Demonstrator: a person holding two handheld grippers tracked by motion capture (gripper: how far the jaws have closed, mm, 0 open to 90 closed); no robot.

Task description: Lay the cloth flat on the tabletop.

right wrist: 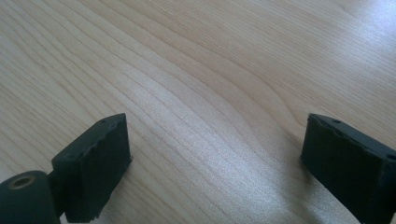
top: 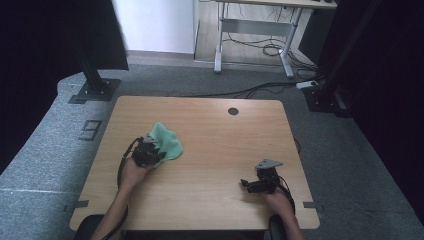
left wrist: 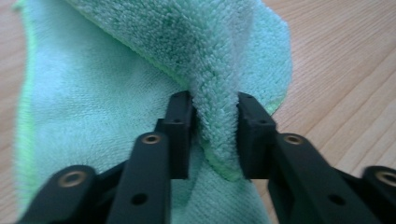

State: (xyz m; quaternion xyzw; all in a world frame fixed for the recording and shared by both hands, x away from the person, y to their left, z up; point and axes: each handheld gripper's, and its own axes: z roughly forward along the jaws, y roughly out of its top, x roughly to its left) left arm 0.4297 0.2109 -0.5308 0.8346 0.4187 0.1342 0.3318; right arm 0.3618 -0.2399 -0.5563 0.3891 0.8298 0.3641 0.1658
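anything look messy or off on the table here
Only the green cloth: it lies crumpled near the table's left side, one raised fold pinched in the left gripper. The right gripper is open over bare wood. Nothing spilled or damaged.

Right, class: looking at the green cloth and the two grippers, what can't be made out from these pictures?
- High view: the left gripper covers the near part of the green cloth, so the grip is hidden.
- Left gripper view: the cloth's far edge is cut off by the picture's top.
- High view: the right gripper is too small to judge its opening.
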